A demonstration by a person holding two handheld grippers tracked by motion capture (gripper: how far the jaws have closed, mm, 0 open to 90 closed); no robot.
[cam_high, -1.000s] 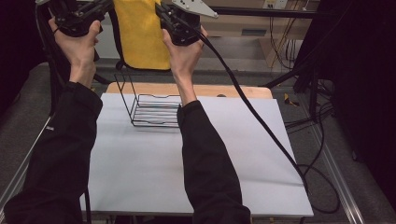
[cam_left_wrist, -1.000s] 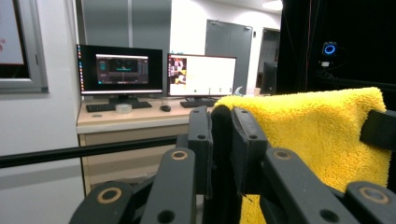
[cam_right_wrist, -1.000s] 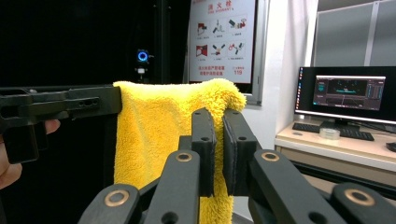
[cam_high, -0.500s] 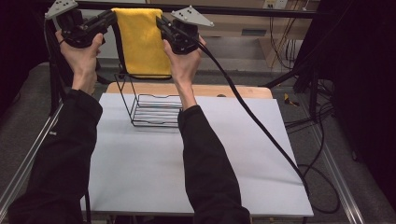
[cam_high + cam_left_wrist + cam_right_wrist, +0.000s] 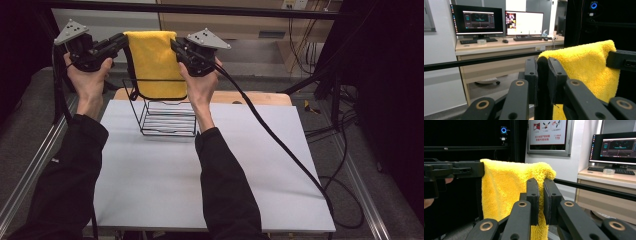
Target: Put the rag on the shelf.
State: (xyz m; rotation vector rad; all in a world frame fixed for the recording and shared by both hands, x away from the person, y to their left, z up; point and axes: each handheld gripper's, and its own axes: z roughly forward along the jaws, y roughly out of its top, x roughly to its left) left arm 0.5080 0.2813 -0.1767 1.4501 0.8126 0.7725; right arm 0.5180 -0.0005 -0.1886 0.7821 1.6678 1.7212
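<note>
White counter (image 5: 165, 185) under dark rig. Yellow towel (image 5: 155, 62) hangs upper left of frame, above wire rack (image 5: 167, 117). Left claw (image 5: 121, 41), right claw (image 5: 176, 46) clamped on top corners. Keep level, lower evenly, drape centred over rack rim.

- The high view looks forward and down from above the person's side onto the worktop (image 5: 165, 170), fairly far off.
- The left tool (image 5: 543, 75) view looks level along its jaws, close up, toward monitors (image 5: 499, 20).
- The right tool (image 5: 541, 195) view likewise, probably facing nearly opposite.
- All three share the towel (image 5: 155, 62).
</note>
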